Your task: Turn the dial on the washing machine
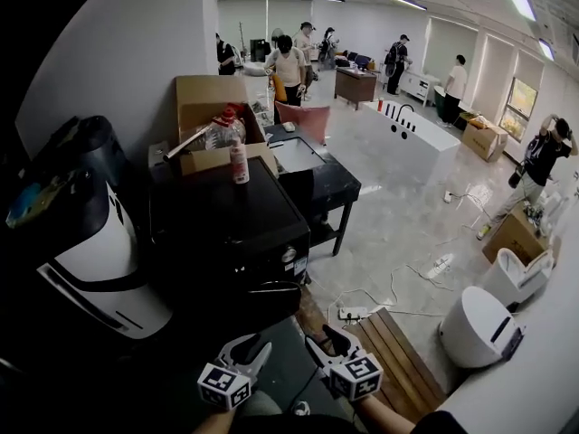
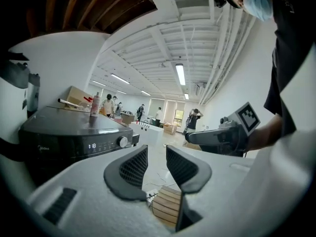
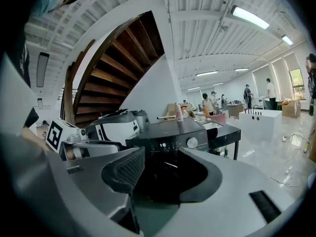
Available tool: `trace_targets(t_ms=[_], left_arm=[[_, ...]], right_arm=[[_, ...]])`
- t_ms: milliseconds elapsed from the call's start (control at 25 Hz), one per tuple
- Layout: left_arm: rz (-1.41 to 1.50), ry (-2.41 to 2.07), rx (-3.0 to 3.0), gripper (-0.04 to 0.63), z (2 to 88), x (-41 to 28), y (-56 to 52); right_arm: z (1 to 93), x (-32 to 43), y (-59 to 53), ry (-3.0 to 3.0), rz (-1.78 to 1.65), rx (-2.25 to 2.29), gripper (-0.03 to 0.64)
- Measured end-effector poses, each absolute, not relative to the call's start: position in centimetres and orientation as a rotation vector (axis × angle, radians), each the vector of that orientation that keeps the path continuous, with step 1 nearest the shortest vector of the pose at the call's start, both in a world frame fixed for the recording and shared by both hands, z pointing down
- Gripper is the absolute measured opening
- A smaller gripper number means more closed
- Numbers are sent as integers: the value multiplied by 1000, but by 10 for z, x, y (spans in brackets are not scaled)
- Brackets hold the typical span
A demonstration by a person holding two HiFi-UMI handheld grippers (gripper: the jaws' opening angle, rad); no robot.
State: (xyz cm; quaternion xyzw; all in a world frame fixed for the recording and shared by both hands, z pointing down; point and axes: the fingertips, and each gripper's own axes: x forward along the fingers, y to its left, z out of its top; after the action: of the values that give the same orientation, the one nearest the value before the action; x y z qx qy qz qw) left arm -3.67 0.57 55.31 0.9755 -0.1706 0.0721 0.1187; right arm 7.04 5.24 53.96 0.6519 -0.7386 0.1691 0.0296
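Nearest the lens, at the bottom edge of the head view: left hand-held gripper [image 1: 251,346] and right hand-held gripper [image 1: 327,340], side by side, held low and pointing up-frame toward the washing machine [image 1: 226,215]; neither touches it.

Left hand-held gripper [image 2: 157,154]: jaws apart, nothing between them; its own view looks past the machine's corner to open floor, so it reads as idle.
Right hand-held gripper [image 3: 162,154]: jaws apart, empty; its view is centred on the machine's front panel, so I judge it the likelier one for the turn.

Dial [image 1: 289,255]: small round silver knob at the right end of the dark front panel, just right of a lit display; centre of the right gripper view [image 3: 192,142], left of centre in the left gripper view [image 2: 123,141]; well apart from both grippers. Approach not yet made; the jaws look wide enough to pass around the knob.

Containers: open cardboard box [image 1: 213,107] on the rear of the machine's lid, upper left of centre; holds a clear plastic bottle [image 1: 226,134] and a long rod [image 1: 188,143] leaning out to the left; other contents not legible. Slim white can [image 1: 239,163] upright on the lid just in front of the box; clear of the dial. Pale basin [image 1: 294,155] on the black tabletop [image 1: 326,188] right of the machine; contents cannot be made out.
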Motion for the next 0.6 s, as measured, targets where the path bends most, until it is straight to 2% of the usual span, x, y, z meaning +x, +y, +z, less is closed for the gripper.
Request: trace_targets(t_ms=[600], left_arm=[[214, -646, 2790, 109, 560, -38, -52]], right_arm=[[549, 100, -23, -2250, 474, 1940, 187]])
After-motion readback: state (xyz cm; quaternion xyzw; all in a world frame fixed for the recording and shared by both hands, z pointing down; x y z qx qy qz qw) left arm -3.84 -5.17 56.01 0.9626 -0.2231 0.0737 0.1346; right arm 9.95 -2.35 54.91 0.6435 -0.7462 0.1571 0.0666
